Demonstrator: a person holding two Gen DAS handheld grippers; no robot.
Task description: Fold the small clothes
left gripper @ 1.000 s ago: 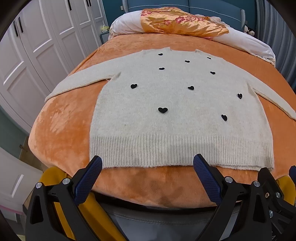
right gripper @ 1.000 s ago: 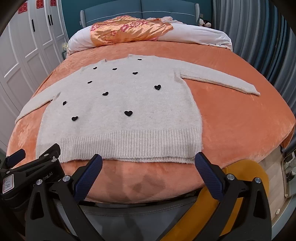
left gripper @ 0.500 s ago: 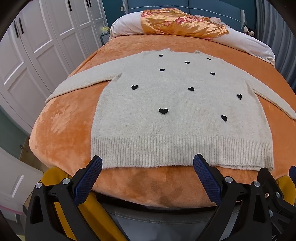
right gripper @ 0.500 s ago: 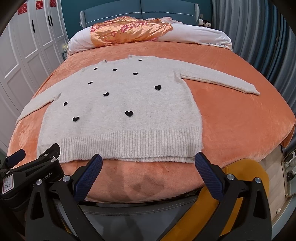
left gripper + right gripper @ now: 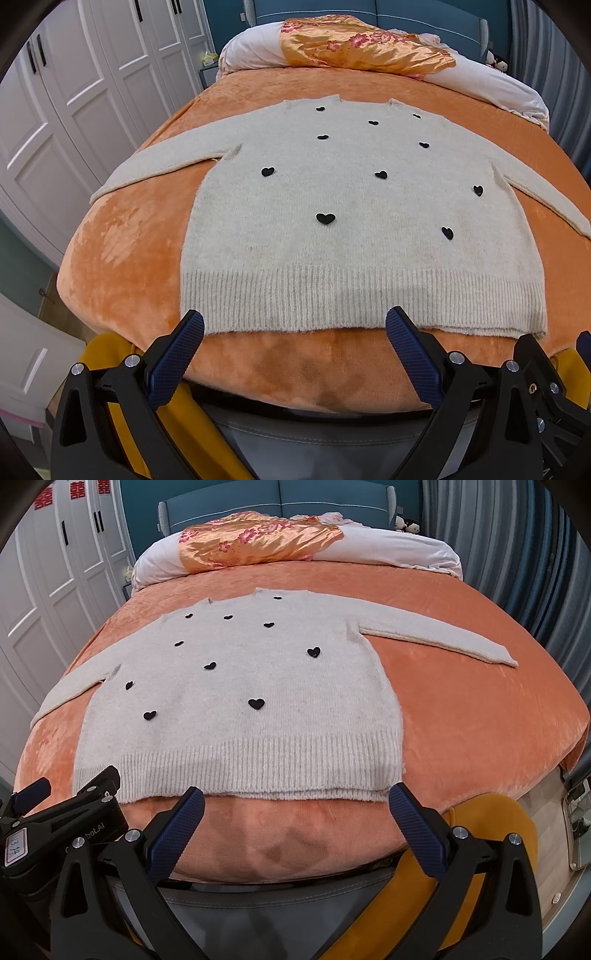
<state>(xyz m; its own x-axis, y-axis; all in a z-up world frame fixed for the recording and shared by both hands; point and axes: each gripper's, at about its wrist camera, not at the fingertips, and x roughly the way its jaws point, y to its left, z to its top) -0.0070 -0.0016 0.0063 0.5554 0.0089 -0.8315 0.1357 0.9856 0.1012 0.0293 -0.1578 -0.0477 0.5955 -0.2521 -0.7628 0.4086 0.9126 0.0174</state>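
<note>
Two grippers wait at the foot of the bed, both spread wide and empty. Your left gripper (image 5: 294,345) hangs just short of the ribbed hem (image 5: 332,299) of the cream sweater (image 5: 351,206), which lies flat on the orange blanket (image 5: 122,251) with both sleeves out. Your right gripper (image 5: 295,823) hangs near the hem's right corner. Pinch too deep and you'll likely snag plush blanket with the knit; grab only one layer and the fold will skew.

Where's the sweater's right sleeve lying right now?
In the right wrist view, the right sleeve stretches flat across the orange blanket, on the sweater body's right, pointing toward the curtain side, short of the pillows.
</note>
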